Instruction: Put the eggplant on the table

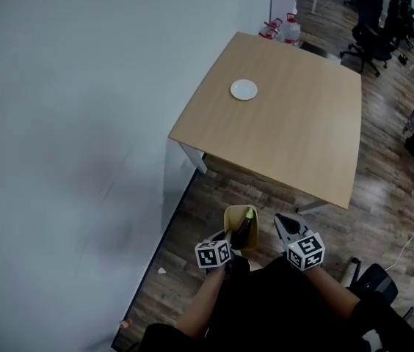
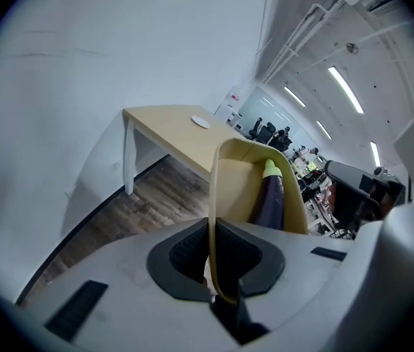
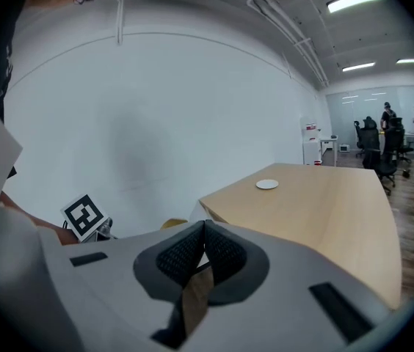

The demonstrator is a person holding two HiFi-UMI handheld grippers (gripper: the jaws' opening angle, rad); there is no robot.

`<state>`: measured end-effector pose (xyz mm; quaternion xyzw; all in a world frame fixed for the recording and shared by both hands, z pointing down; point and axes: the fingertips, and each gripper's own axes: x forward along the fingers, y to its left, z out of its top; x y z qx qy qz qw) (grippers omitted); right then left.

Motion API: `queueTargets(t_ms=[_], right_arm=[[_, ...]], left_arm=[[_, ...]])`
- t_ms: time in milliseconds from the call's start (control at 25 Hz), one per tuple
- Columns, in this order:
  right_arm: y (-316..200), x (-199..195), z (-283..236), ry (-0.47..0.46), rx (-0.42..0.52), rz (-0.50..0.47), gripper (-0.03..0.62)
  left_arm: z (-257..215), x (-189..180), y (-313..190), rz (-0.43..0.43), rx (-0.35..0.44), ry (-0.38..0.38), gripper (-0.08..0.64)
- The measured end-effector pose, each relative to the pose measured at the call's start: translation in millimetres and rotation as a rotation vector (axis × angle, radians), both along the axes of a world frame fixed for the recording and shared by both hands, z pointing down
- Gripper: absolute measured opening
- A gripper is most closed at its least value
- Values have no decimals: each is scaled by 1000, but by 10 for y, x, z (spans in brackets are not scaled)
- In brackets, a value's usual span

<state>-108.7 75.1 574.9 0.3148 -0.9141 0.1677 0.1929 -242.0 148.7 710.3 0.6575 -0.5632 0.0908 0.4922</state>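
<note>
Clamping the rim of a yellow cup (image 2: 233, 189), left gripper (image 2: 213, 248), eggplant (image 2: 271, 204) inside, right gripper (image 3: 204, 244) closed, empty, table (image 1: 295, 123) ahead.

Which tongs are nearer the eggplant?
Left. The left tongs grip the yellow cup holding the eggplant; the right tongs hang shut beside it, apart.

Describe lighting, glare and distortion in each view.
Head view: dim, even light, pale sheen on the brown wooden floor beside the tan wooden table. Left gripper view: fisheye, dark corners, bright ceiling strip lights. Right gripper view: same fisheye bends the white wall.
</note>
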Motion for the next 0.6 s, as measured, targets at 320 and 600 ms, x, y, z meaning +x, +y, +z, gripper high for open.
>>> queueTargets(t_ms=[320, 600], right_arm=[[-153, -196, -104, 64, 73, 72, 60], [-407, -30, -109, 3, 54, 238, 60]], left_arm=[[138, 20, -228, 146, -16, 31, 20], [85, 18, -643, 201, -1, 24, 20]])
